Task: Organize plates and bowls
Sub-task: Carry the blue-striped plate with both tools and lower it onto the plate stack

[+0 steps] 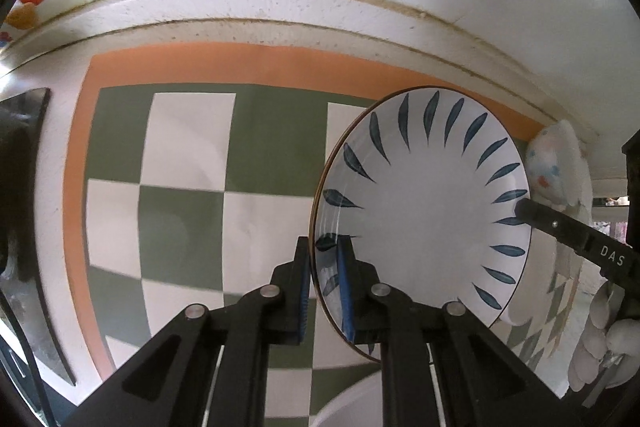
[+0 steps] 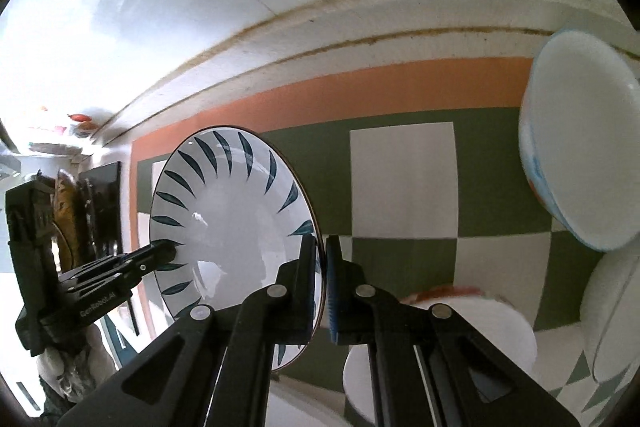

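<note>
A white plate with blue leaf strokes round its rim (image 1: pixel 424 211) (image 2: pixel 228 227) hangs tilted above the green-and-white checked mat (image 1: pixel 184 195) (image 2: pixel 400 167). My left gripper (image 1: pixel 323 243) is shut on the plate's left rim, one pad on each face. My right gripper (image 2: pixel 321 241) is shut on the opposite rim. Each wrist view shows the other gripper on the plate's far rim: the right gripper (image 1: pixel 524 209) and the left gripper (image 2: pixel 166 251).
A white bowl with coloured dots (image 1: pixel 554 163) (image 2: pixel 580 147) stands tilted at the mat's right. A plain white bowl (image 2: pixel 492 331) (image 1: pixel 352 407) sits below the grippers, and another white dish (image 2: pixel 612 315) is at the right edge. A stained wall ledge (image 1: pixel 280 11) borders the mat behind.
</note>
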A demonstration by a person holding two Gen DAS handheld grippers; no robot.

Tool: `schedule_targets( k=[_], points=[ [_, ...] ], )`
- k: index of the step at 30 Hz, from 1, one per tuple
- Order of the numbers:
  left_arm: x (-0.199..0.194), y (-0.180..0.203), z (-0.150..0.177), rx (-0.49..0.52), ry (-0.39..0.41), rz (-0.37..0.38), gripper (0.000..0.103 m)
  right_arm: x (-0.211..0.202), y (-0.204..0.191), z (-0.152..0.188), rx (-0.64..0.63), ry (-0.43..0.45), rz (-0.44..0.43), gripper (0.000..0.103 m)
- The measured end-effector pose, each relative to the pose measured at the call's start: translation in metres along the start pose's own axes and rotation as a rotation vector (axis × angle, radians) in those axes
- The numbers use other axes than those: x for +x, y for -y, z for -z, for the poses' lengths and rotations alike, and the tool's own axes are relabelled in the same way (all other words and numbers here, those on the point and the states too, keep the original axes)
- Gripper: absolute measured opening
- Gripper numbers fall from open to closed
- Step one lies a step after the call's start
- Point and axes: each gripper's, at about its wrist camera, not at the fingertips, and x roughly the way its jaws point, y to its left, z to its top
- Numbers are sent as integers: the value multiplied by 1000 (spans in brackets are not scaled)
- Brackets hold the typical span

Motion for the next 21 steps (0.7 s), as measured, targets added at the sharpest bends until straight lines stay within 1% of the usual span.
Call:
schedule_targets(
  k=[4, 10, 13, 16, 21],
  points=[
    [-24, 2, 19, 6, 24, 4, 11, -25, -9, 20, -35, 17, -1, 6],
    [-54, 3, 46, 22, 54, 8, 11, -57, -16, 61, -63, 34, -25, 6],
    [-58, 11, 57, 38, 65, 4, 11, -67, -21, 84, -69, 41, -37, 6],
    [-64, 16, 77, 59, 67, 0, 11, -77, -23, 108, -70, 48, -46, 6],
    [-62, 23, 107, 90, 45, -2, 11, -83, -15, 145, -49, 46, -53, 6]
  ],
)
